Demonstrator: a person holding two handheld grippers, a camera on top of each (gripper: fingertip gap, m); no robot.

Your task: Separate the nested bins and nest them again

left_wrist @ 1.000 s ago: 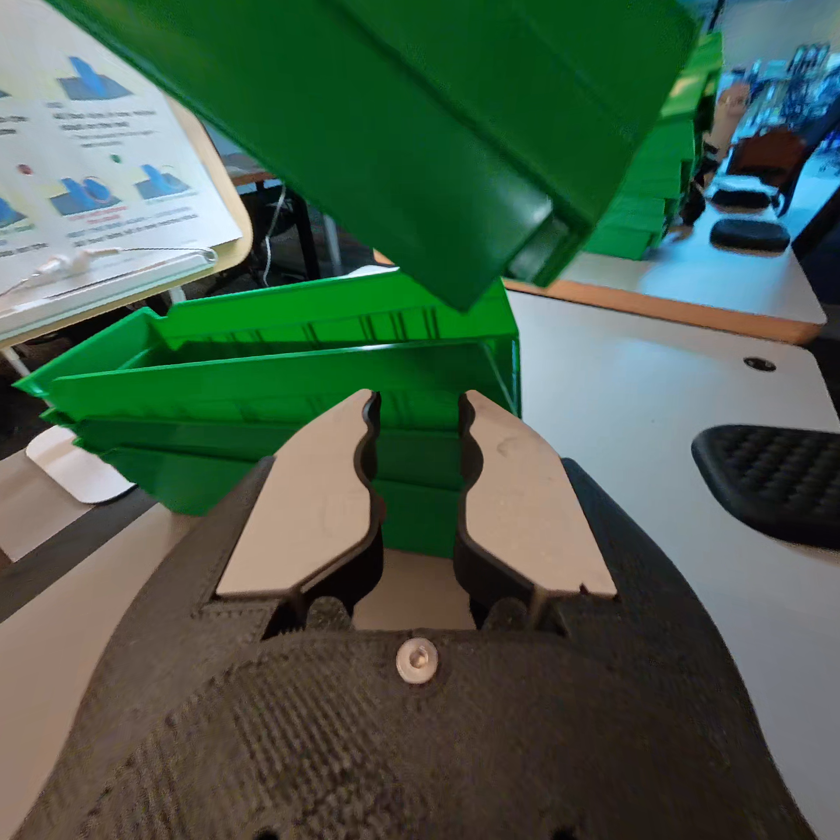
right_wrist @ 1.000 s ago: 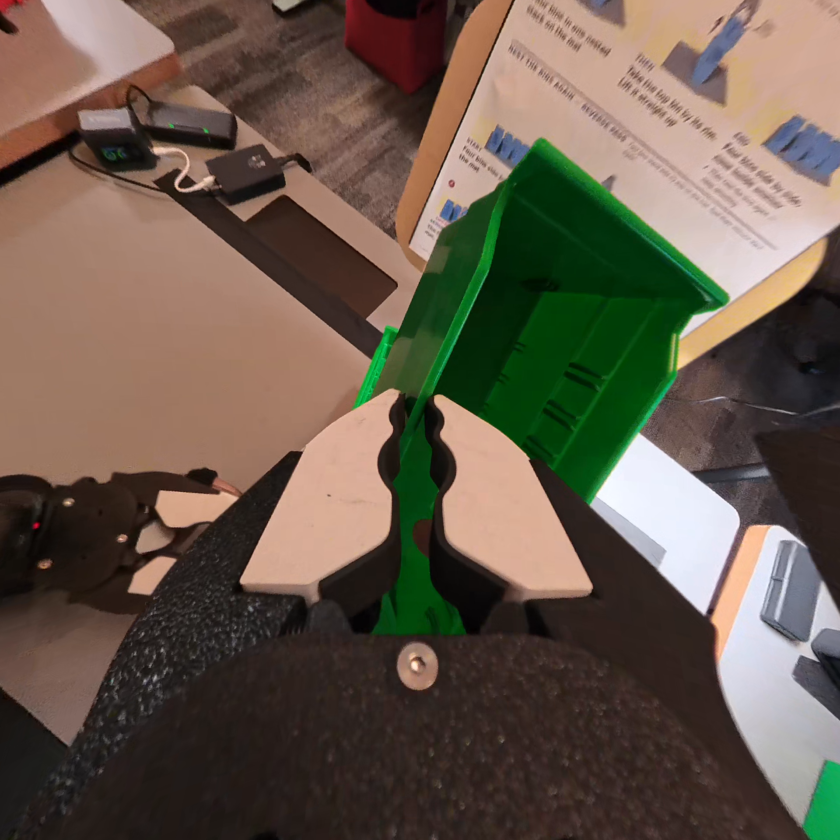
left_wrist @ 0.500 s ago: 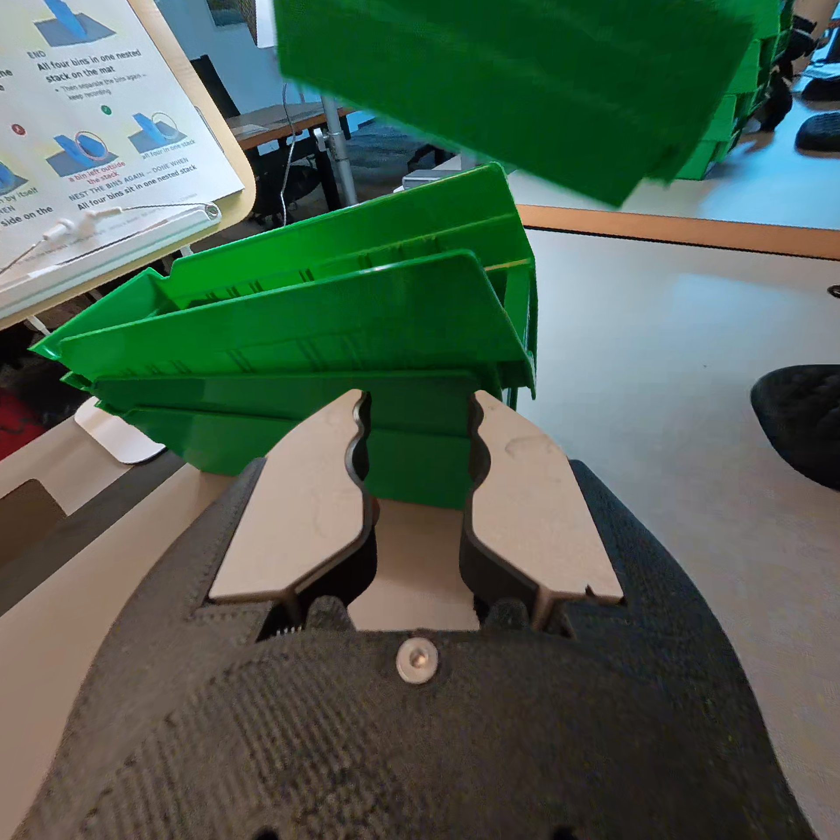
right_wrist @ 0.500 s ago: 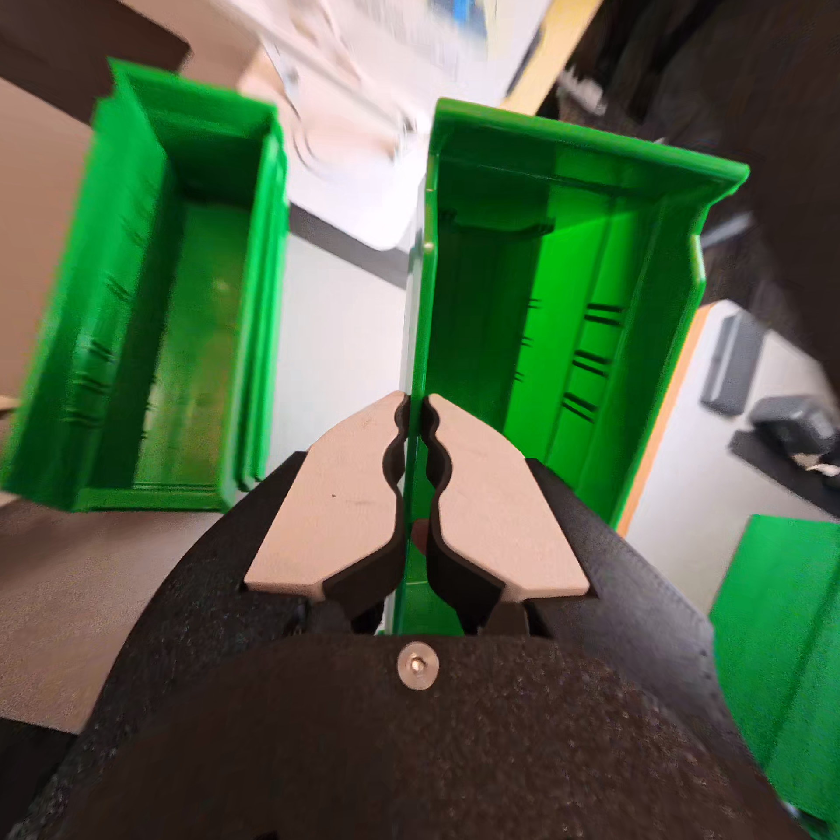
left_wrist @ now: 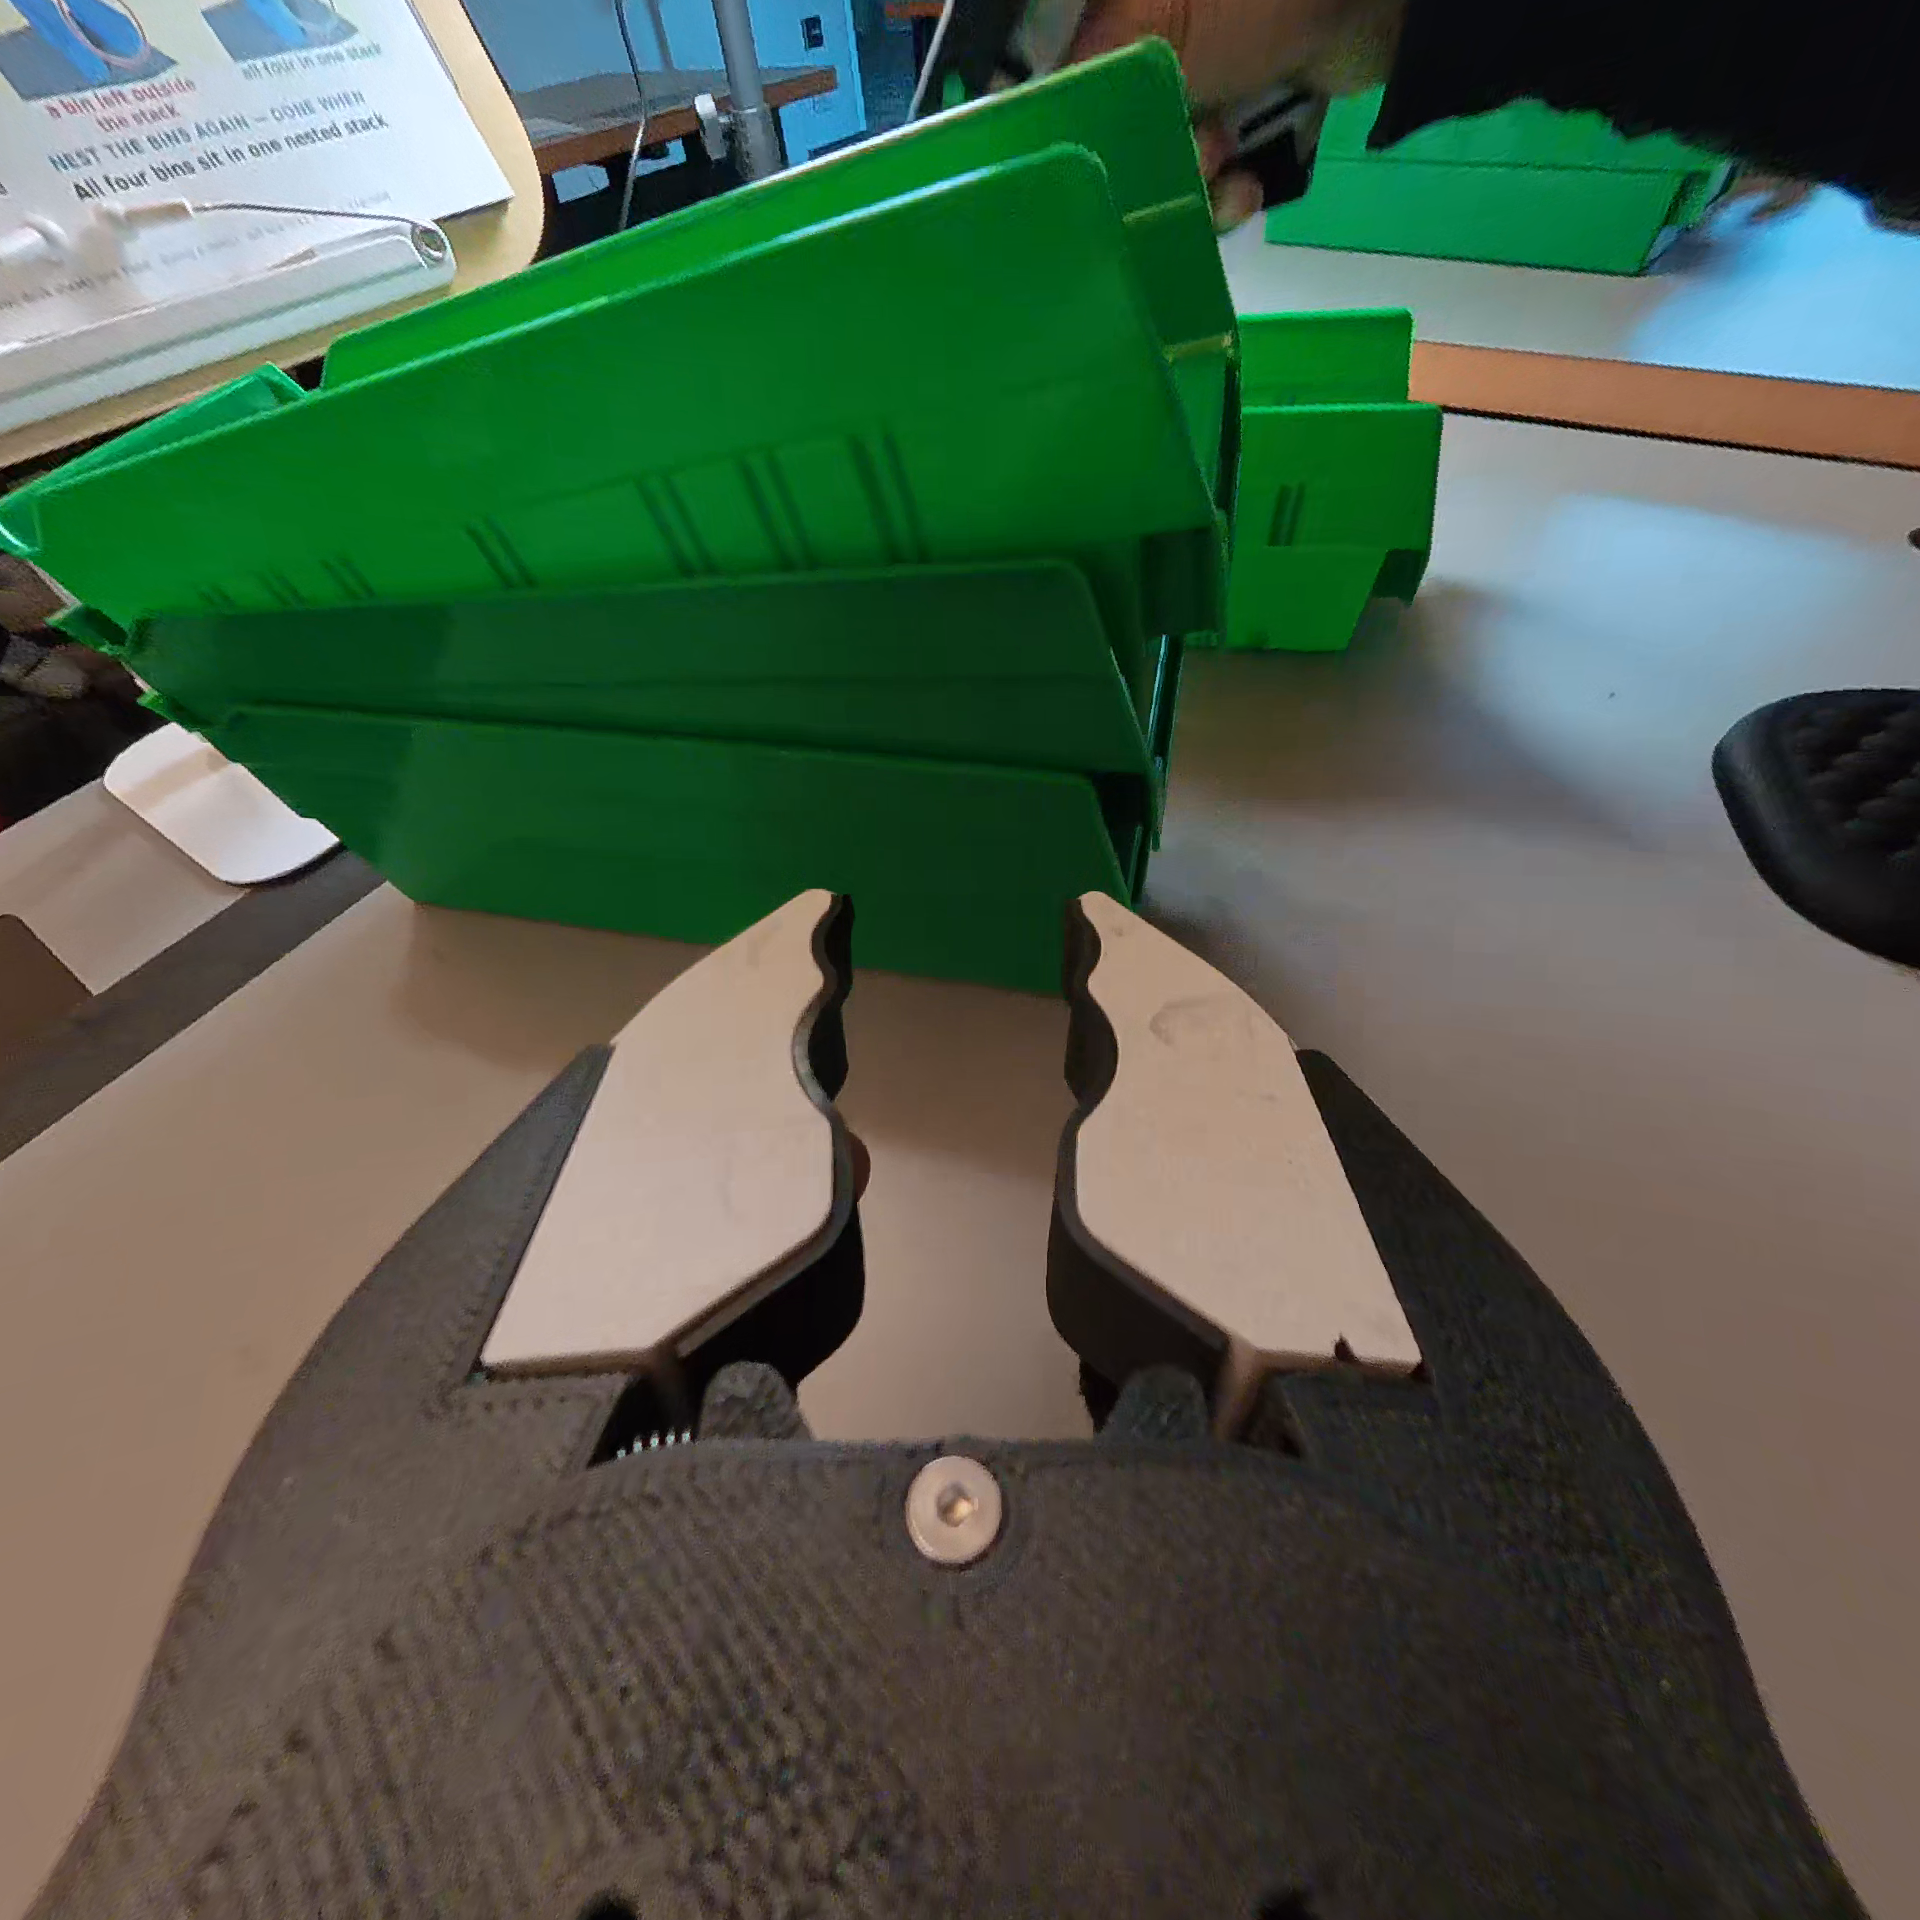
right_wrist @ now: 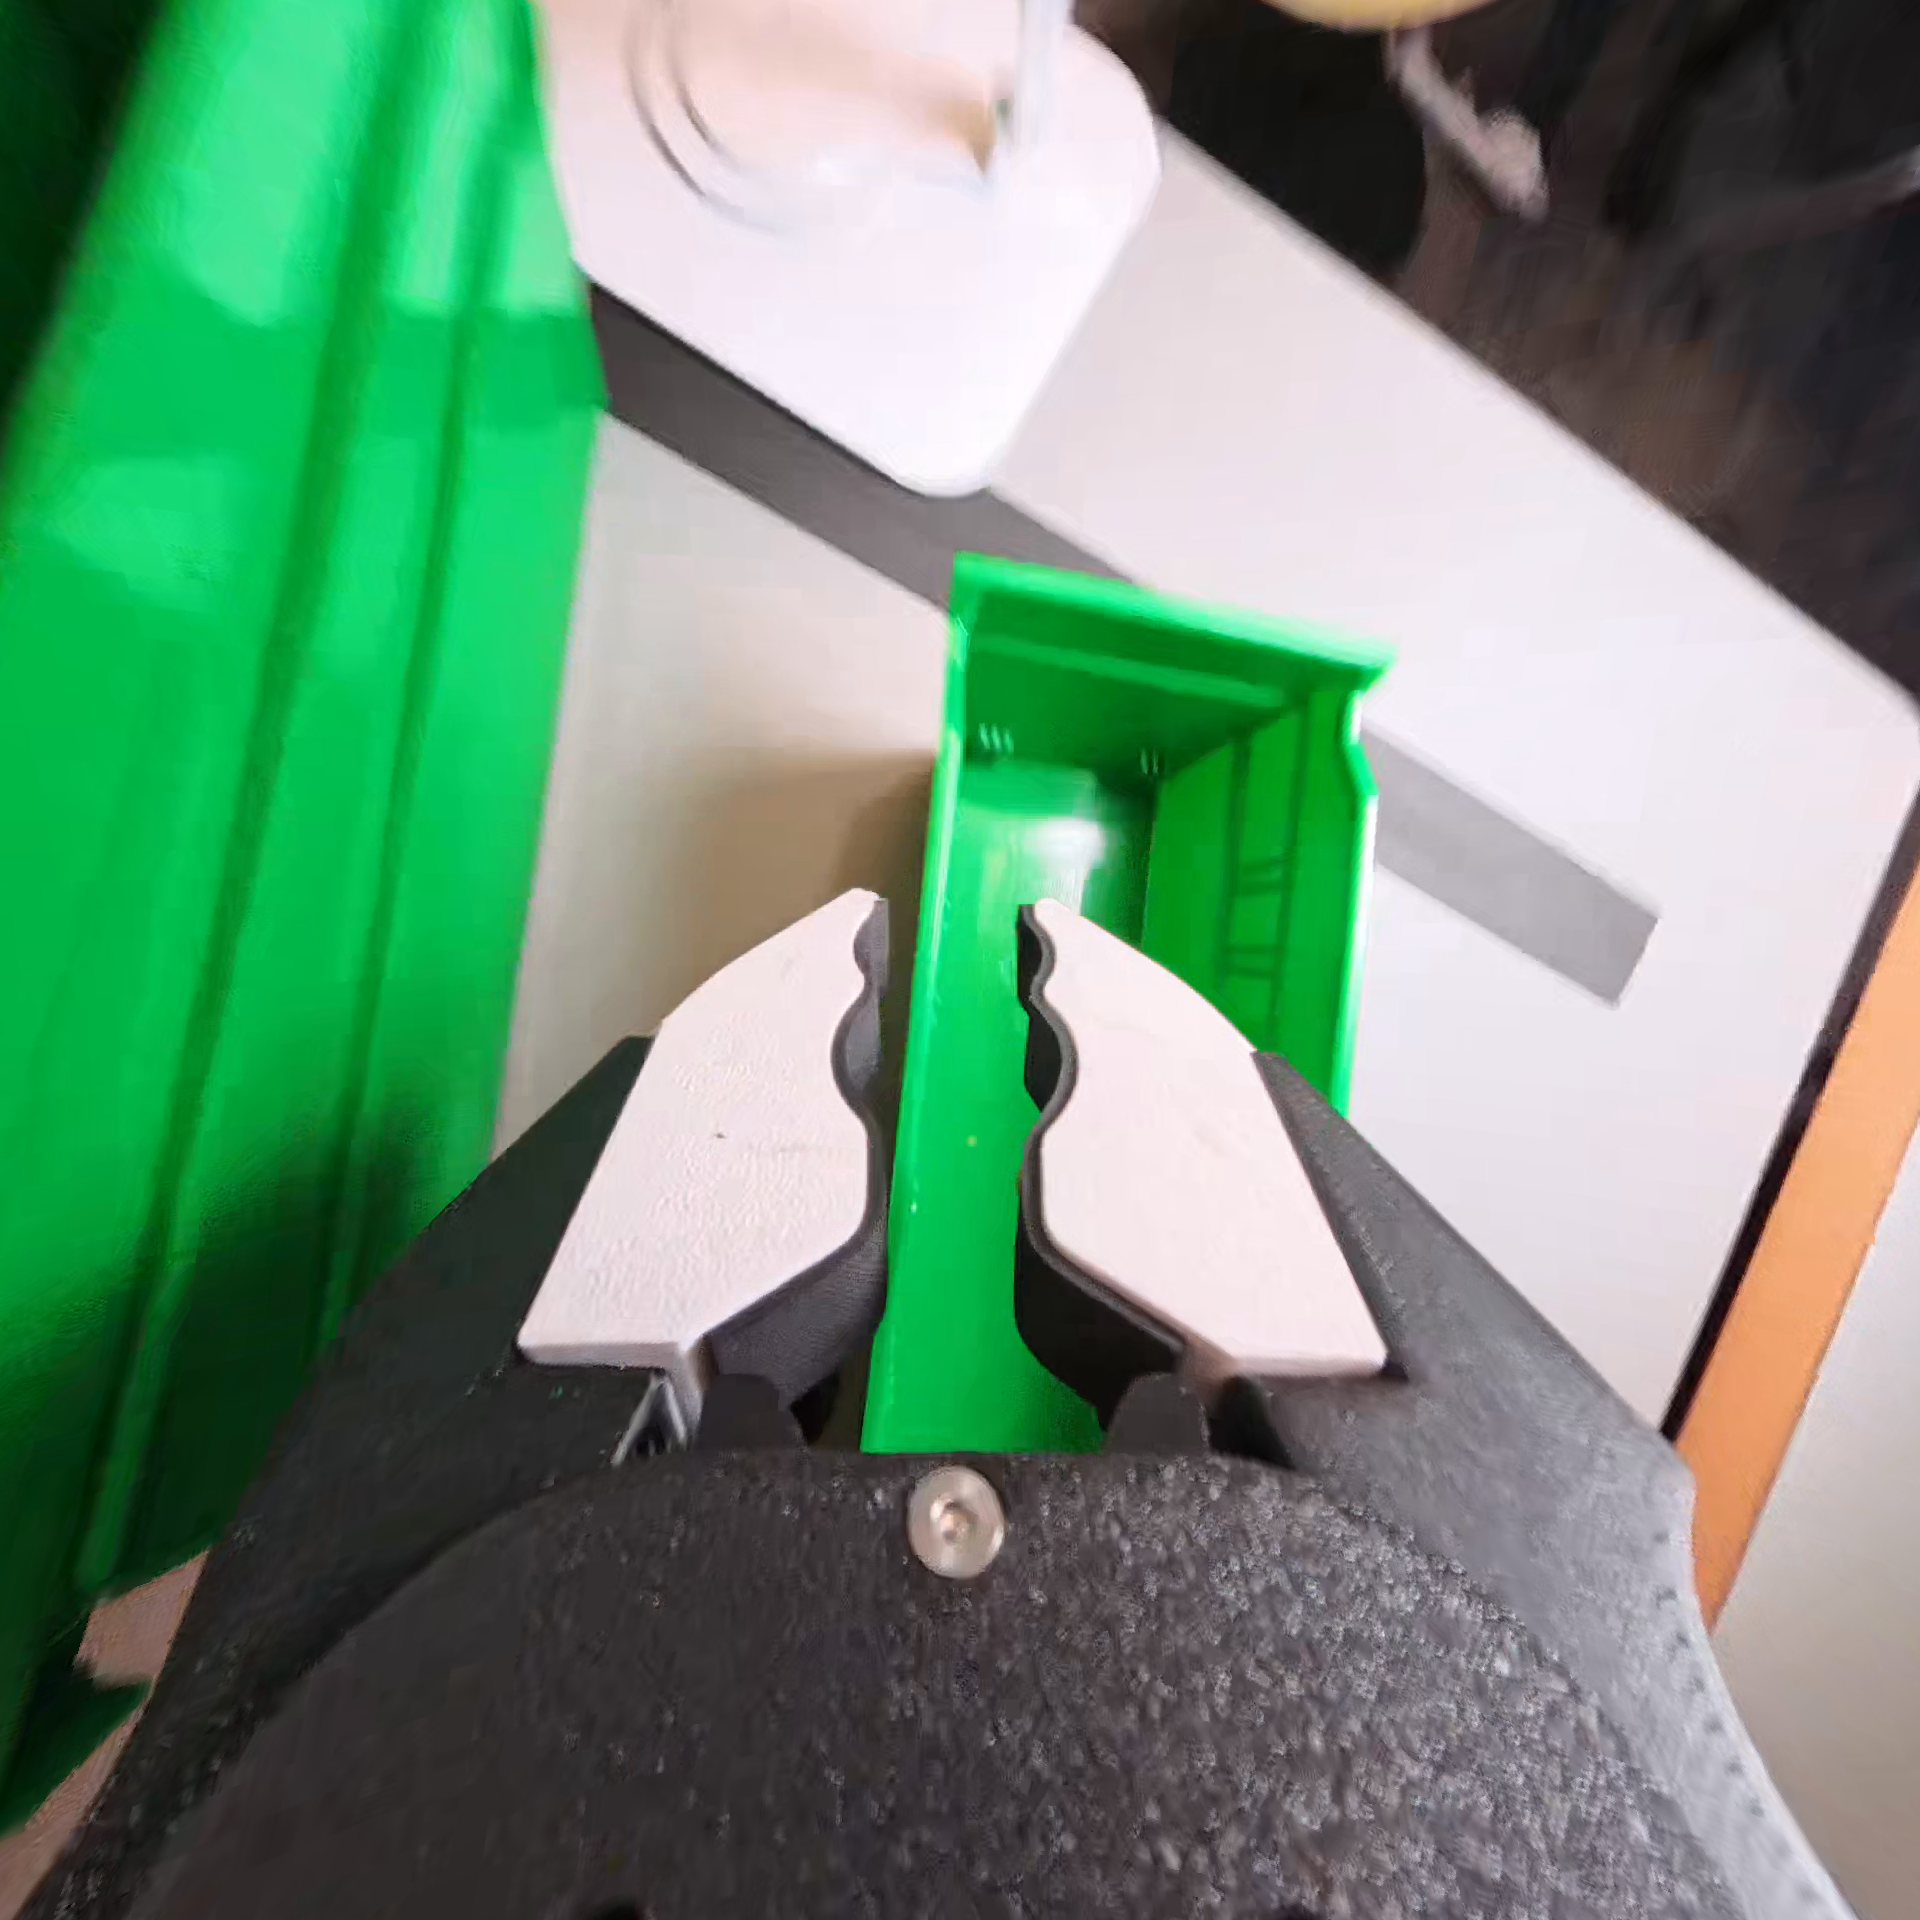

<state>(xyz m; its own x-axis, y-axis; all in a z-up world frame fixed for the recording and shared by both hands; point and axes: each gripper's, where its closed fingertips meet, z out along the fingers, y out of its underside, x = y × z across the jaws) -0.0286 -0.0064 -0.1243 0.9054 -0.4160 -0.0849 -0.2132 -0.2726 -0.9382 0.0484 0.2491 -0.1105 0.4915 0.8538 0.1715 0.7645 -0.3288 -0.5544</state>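
I see a pale grey table (left_wrist: 1507, 831) with a dark strip across it. On it stands a stack of green nested bins (left_wrist: 644, 665), near the far edge. Just beside the stack, to its right, one single green bin (right_wrist: 1143, 831) stands on the table. A white flat base (left_wrist: 218, 821) lies at the far left, near the stack.

Each hand-held gripper, left (left_wrist: 956, 940) and right (right_wrist: 951, 925), had a black, coarsely textured printed body. Two pale grey flat fingers (left_wrist: 707, 1153) with wavy black inner pads tapered forward. One silver hex-socket screw (right_wrist: 954, 1535) sat centred behind them.
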